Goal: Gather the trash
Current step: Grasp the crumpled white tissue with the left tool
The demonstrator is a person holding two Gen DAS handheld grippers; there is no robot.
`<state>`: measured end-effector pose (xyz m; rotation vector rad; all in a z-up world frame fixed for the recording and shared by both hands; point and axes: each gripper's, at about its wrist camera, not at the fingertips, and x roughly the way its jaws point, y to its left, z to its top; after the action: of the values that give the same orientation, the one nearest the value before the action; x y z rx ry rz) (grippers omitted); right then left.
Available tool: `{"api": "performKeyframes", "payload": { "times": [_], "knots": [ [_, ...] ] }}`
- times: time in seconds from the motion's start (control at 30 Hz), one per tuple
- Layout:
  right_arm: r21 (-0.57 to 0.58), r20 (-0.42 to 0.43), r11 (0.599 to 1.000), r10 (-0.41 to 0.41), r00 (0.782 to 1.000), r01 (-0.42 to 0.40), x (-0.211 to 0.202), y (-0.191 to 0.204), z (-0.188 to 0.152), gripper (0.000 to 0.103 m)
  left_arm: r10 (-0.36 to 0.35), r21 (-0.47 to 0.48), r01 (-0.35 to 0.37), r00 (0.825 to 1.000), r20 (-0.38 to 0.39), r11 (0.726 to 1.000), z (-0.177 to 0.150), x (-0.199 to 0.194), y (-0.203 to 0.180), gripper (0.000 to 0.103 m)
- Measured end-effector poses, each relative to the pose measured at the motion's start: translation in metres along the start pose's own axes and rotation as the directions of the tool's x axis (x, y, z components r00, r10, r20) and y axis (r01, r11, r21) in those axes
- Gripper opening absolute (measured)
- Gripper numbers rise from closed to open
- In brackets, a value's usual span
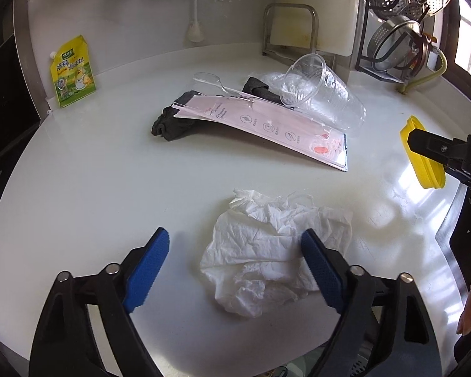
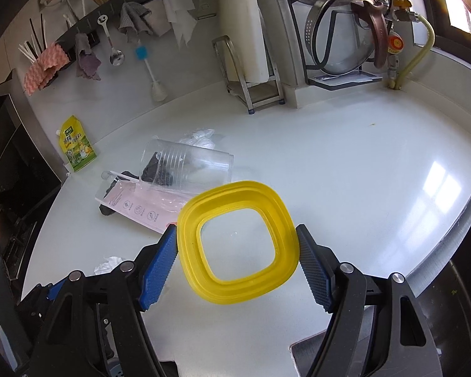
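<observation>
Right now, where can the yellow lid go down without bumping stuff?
Bare counter lies right of the lid, between the pot rack and the front edge. More bare room sits between the pouch and the tissue. The middle is crowded: cups, pink package, black cloth.

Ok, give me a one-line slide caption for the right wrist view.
Right gripper clamps a yellow square lid above the white countertop, clear plastic cups lying behind.

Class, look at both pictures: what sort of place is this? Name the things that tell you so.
Most likely a home kitchen. A white countertop runs below a wall rail hung with a ladle and cloths, and a rack holds a pot lid.
</observation>
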<state>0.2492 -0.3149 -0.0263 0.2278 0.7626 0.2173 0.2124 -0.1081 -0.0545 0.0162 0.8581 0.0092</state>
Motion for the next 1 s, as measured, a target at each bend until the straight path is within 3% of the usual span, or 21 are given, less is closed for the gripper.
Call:
{"api": "performKeyframes", "payload": {
  "times": [0.1,0.27,0.73,1.0],
  "knots": [
    [0.008,0.004,1.000,0.004,1.000,-0.004,-0.001,0.000,0.000,0.072,-0.016,0.008,0.016,1.000,0.016,1.000,-0.002,-0.001,-0.003,0.063],
    [-0.008,-0.002,1.000,0.002,1.000,-0.002,0.002,0.003,-0.001,0.072,-0.055,0.034,0.054,0.998,0.017,0.998,0.000,-0.003,-0.009,0.022],
    [-0.027,0.007,1.000,0.008,1.000,-0.008,0.001,0.010,-0.007,0.072,-0.035,0.031,0.033,0.997,0.072,0.999,0.014,-0.028,0.010,0.019],
    [-0.089,0.050,0.996,-0.015,0.999,0.020,-0.020,0.029,-0.020,0.072,-0.018,0.061,0.011,0.994,0.109,0.998,0.006,-0.051,0.022,0.019]
  ]
}}
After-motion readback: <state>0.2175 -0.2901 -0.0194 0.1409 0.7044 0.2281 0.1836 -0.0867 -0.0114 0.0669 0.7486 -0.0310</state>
